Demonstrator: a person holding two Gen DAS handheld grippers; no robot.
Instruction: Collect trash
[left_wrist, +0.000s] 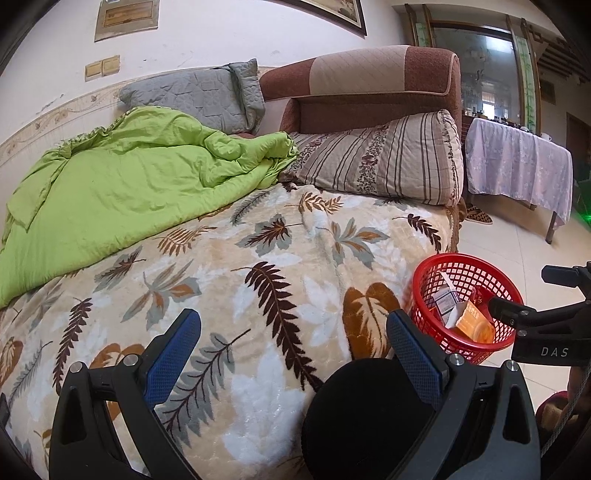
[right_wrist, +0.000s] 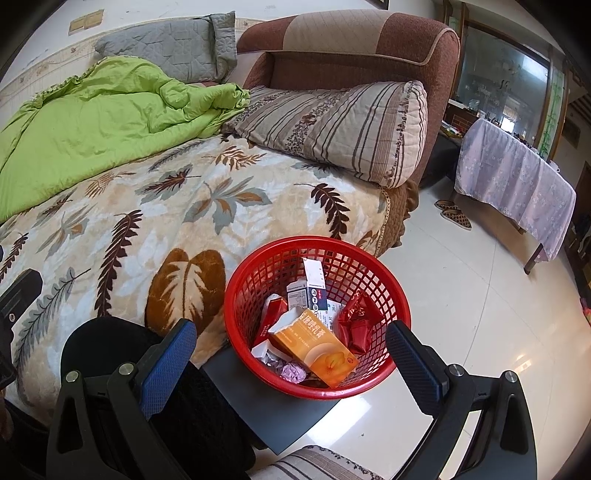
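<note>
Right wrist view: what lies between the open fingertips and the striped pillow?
The red basket of trash, then leaf-print blanket up to the striped pillow.

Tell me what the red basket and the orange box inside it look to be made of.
Red basket: likely moulded plastic, glossy, with an open lattice wall and smooth rim. Orange box: apparently thin printed cardboard, slightly shiny, with sharp folded edges and a torn-open end.
</note>
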